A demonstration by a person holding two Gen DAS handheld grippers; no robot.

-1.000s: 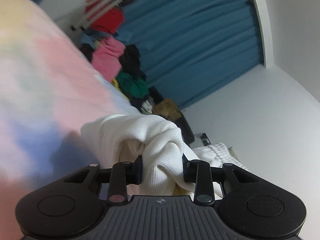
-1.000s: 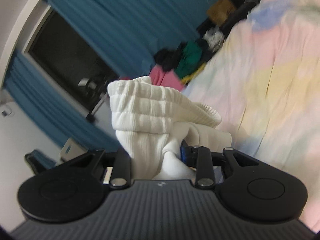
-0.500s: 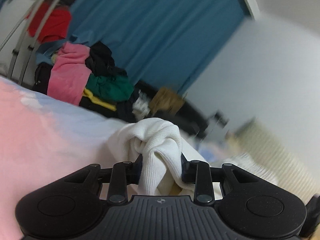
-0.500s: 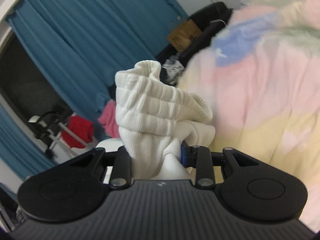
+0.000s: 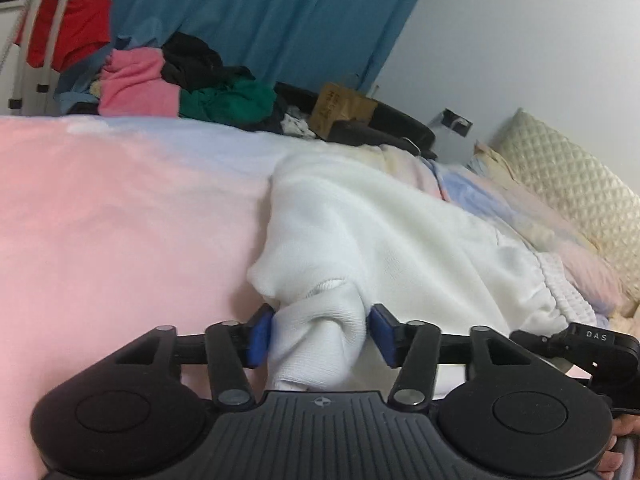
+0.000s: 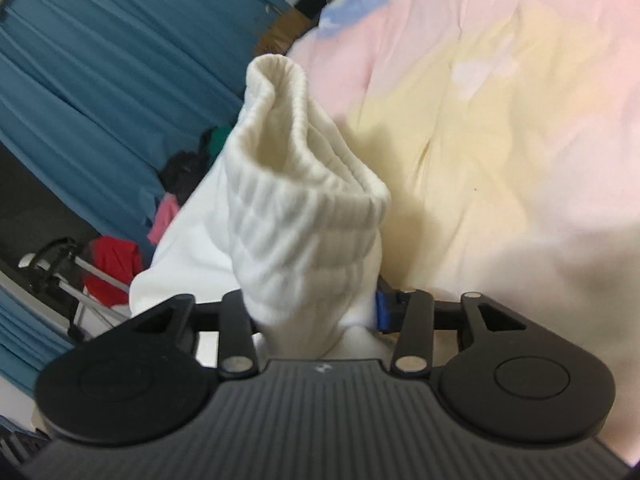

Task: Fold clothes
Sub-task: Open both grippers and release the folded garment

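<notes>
A white knit garment [image 5: 384,232] lies spread on the pastel bedspread [image 5: 120,208]. My left gripper [image 5: 320,338] is shut on a bunched corner of it, low over the bed, blue pads pressing the cloth. My right gripper [image 6: 316,312] is shut on the garment's ribbed cuff or hem [image 6: 304,200], which stands up in front of the camera; its left finger is hidden by cloth. The right gripper's black body [image 5: 580,344] shows at the lower right of the left wrist view.
A heap of pink, green, black and red clothes [image 5: 168,84] lies past the bed's far edge, before blue curtains [image 5: 260,12]. A quilted cream pillow [image 5: 568,184] lies at the right. A drying rack with a red garment [image 6: 108,272] stands behind.
Both grippers have swung down toward the bed, still holding the garment. The garment now lies spread over the bedspread in the left wrist view instead of hanging bunched.
</notes>
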